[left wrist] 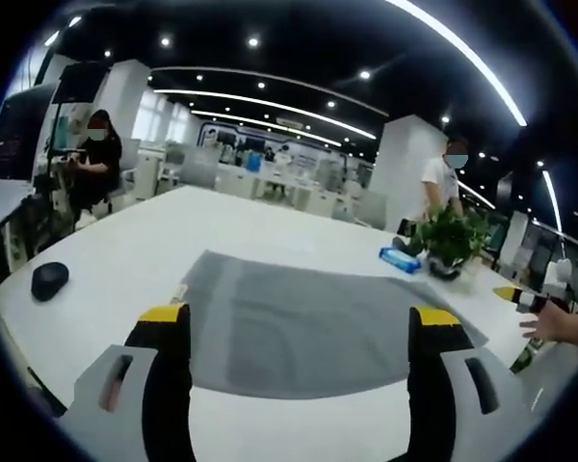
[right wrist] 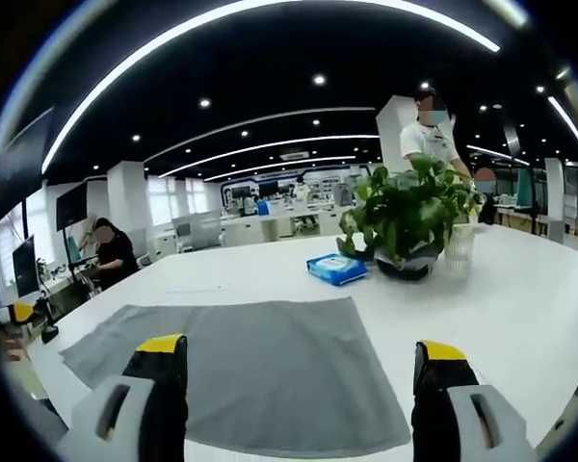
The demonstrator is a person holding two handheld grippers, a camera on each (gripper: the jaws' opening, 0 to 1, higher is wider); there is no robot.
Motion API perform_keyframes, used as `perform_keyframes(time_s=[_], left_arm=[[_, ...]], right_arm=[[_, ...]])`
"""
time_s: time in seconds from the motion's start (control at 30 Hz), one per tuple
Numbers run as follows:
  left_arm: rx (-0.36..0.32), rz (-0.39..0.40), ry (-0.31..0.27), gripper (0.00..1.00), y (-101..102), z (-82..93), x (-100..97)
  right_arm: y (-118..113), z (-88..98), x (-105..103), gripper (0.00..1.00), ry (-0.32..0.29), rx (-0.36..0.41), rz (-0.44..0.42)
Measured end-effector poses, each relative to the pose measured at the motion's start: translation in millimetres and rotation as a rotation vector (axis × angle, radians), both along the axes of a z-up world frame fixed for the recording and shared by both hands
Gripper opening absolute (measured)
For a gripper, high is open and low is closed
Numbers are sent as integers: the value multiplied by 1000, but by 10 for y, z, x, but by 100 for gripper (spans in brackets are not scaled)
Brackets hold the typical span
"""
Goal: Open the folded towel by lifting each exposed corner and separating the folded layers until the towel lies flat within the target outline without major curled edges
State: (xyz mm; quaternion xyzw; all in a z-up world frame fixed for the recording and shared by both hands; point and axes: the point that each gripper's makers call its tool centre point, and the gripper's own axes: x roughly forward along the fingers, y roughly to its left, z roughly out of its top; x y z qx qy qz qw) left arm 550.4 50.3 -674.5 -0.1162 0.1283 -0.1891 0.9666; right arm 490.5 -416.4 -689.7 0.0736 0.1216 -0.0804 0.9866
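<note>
A grey towel (left wrist: 308, 322) lies spread flat on the white table (left wrist: 154, 250), with no folds showing. My left gripper (left wrist: 299, 318) stands open just above its near edge, nothing between the yellow-tipped jaws. From the other side the towel (right wrist: 260, 366) lies flat as well, and my right gripper (right wrist: 303, 351) hangs open over its near part, holding nothing. At the far right of the left gripper view a yellow-tipped part of the other gripper (left wrist: 509, 294) and a hand (left wrist: 559, 322) show at the table's edge.
A black mouse (left wrist: 50, 280) lies left of the towel. A potted plant (right wrist: 409, 221) and a blue wipes pack (right wrist: 337, 268) stand beyond it. One person sits at a desk (left wrist: 96, 164), another stands behind the plant (right wrist: 429, 135).
</note>
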Motion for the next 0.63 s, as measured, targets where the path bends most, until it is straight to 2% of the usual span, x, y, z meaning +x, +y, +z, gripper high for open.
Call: perform_keyframes(time_s=[0.63], left_arm=[[-17, 7, 1, 92, 26, -1, -51]], right_arm=[[32, -21, -5, 96, 14, 2, 12]])
